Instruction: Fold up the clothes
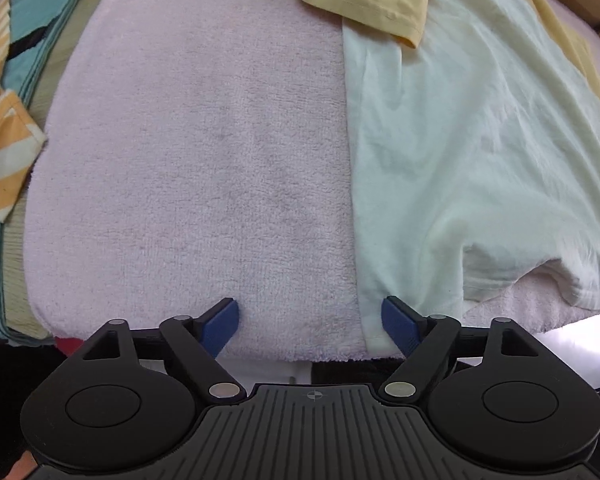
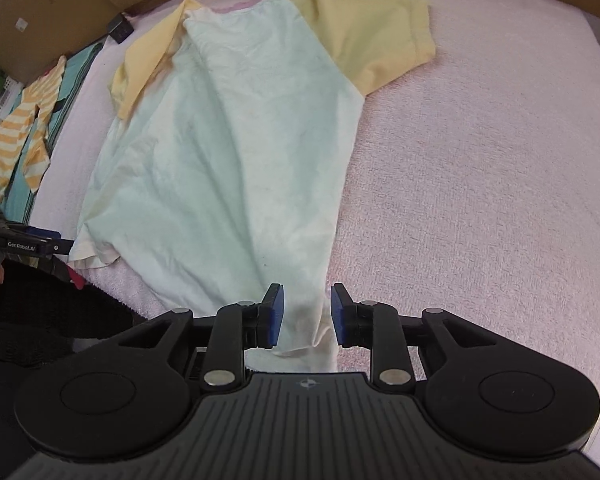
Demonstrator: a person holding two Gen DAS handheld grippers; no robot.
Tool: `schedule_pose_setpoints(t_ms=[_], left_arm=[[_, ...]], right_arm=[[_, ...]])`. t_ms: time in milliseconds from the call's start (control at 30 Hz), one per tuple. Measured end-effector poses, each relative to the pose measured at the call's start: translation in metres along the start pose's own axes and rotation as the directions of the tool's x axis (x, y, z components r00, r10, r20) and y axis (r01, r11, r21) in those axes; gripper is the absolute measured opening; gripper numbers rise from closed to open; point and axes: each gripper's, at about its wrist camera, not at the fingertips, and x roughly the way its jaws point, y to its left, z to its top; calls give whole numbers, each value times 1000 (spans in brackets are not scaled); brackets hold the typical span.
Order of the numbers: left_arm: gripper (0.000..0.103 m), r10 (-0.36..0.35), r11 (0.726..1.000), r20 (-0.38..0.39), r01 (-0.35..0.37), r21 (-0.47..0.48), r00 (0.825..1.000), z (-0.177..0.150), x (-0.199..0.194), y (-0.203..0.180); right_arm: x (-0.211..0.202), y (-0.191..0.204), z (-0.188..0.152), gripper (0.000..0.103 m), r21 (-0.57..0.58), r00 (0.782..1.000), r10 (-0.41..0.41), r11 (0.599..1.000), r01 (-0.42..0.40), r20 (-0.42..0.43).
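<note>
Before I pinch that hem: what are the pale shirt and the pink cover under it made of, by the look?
Pale T-shirt with yellow sleeves: thin woven or knit cotton-like cloth, matte, with soft creases and stitched hems. Pink cover: looks like terry towelling, with a looped, nubbly pile and a fuzzy edge. The exact fibre of either cannot be told.

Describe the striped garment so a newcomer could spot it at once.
Start from the pink towel that covers the work surface, with the pale T-shirt spread on it. Look past the towel's left edge: the striped garment lies there on teal fabric. Only it has orange and white stripes.
</note>
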Motion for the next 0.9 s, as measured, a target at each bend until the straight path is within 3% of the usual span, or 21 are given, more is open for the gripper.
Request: schedule_pose_setpoints(t_ms=[167, 300, 533, 633, 733, 900], left_arm=[[89, -96, 988, -43, 90, -124, 994, 4, 2, 17], [89, -183, 957, -66, 163, -238, 981, 7, 3, 33], [97, -318, 876, -82, 260, -407, 945, 8, 8, 57], [97, -409, 820, -67, 334, -465, 910, 5, 13, 61], [91, -456, 785, -43, 379, -490, 889, 4, 16, 59], [73, -438, 795, -47, 362, -486, 898, 1, 12, 55]], right_arm=[[2, -2, -6, 30, 31, 1000, 8, 999, -9, 7], [2, -3, -8, 30, 46, 1000, 13, 999, -14, 17], [1, -3, -8, 32, 55, 999, 16, 998, -18, 34], [3, -2, -8, 32, 56, 999, 17, 998, -19, 33], [3, -3, -7, 32, 56, 999, 16, 998, -18, 33], [2, -1, -5, 35, 53, 999, 18, 998, -20, 43]])
